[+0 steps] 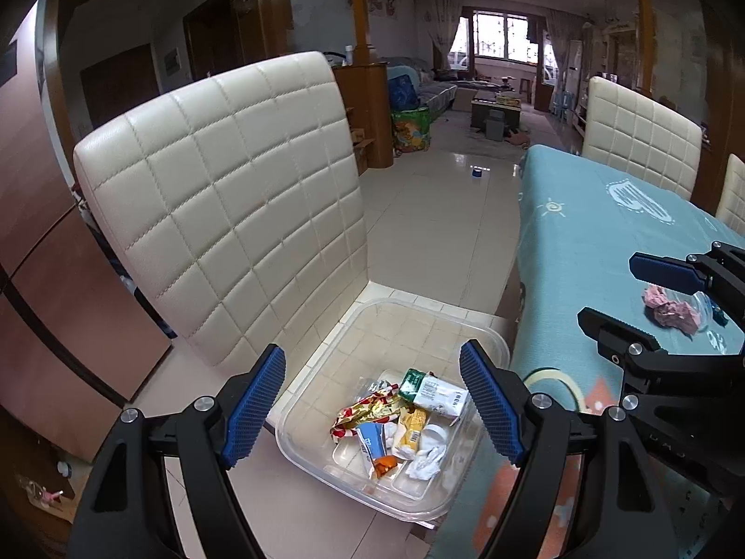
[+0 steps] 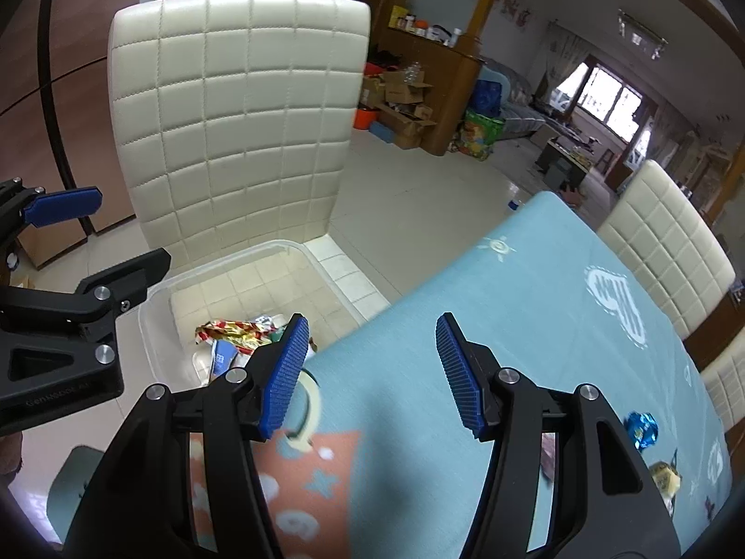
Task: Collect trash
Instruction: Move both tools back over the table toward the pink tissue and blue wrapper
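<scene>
A clear plastic bin (image 1: 489, 340) sits on a cream chair seat and holds several wrappers and crumpled tissues (image 1: 409, 419). My left gripper (image 1: 372, 405) is open and empty, above the bin. My right gripper (image 2: 372, 372) is open and empty, over the near edge of the blue tablecloth (image 2: 535, 289); it also shows in the left wrist view (image 1: 619, 289). Crumpled pink paper (image 1: 670, 310) and a clear plastic piece (image 1: 703, 303) lie on the table. In the right wrist view a blue foil wrapper (image 2: 641, 428) and a yellow wrapper (image 2: 666, 477) lie at the right.
The cream quilted chair back (image 1: 223, 200) rises behind the bin. Two more cream chairs (image 2: 666, 251) stand along the table's far side. A tiled floor (image 1: 433, 223) lies beyond the chair. Wooden panels (image 1: 46, 279) stand on the left.
</scene>
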